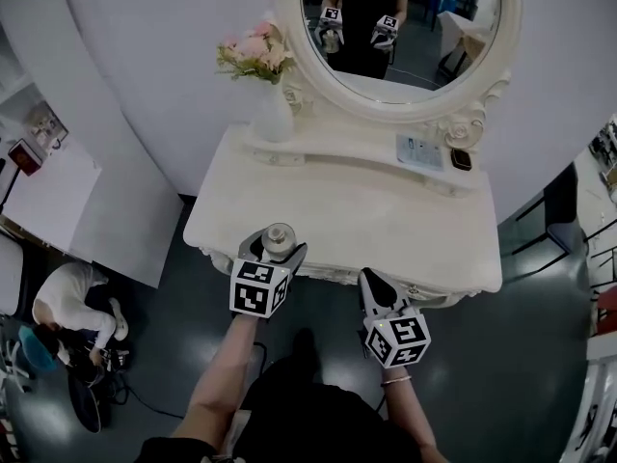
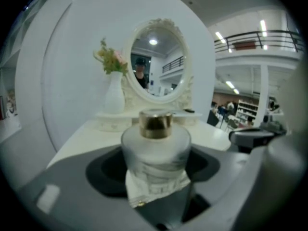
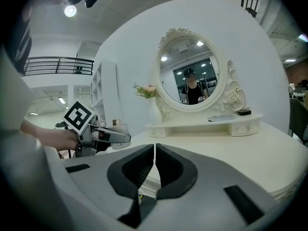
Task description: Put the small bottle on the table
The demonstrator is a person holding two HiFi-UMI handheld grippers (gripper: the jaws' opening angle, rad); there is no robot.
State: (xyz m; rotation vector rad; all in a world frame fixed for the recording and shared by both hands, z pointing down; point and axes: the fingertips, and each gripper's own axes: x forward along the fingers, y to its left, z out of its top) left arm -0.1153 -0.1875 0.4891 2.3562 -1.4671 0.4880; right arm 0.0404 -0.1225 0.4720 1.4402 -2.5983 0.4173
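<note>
Now, at the far left of the head view we see a person (image 1: 66,309) crouched on the dark floor (image 1: 511,374), well apart from the cream bench (image 1: 386,215). On the left end of the raised ledge (image 1: 337,158) at the back of the bench stands a white vase (image 1: 273,114) with pink flowers (image 1: 253,54). Beside it rises an oval mirror (image 1: 400,37) in a carved frame.

At the front edge of the bench, left of centre, our left claw (image 1: 275,249) has its jaws spread around the small bottle (image 2: 155,148) and pressed to its sides. The bottle is frosted white with a gold cap (image 2: 155,123), and it stands upright in the grip. It sits just over the front rim of the bench. We cannot tell whether its base touches the top.

To the right of that, our right claw (image 1: 372,283) has its jaws closed together with nothing between them. Its tip lies at the front edge of the bench, and its body hangs over the floor. The two claws are near each other but apart.

Further right, on the far end of the ledge, lie a flat pale item (image 1: 419,150) and, just beside it, a small dark thing (image 1: 461,159). Both are too small for us to name.
</note>
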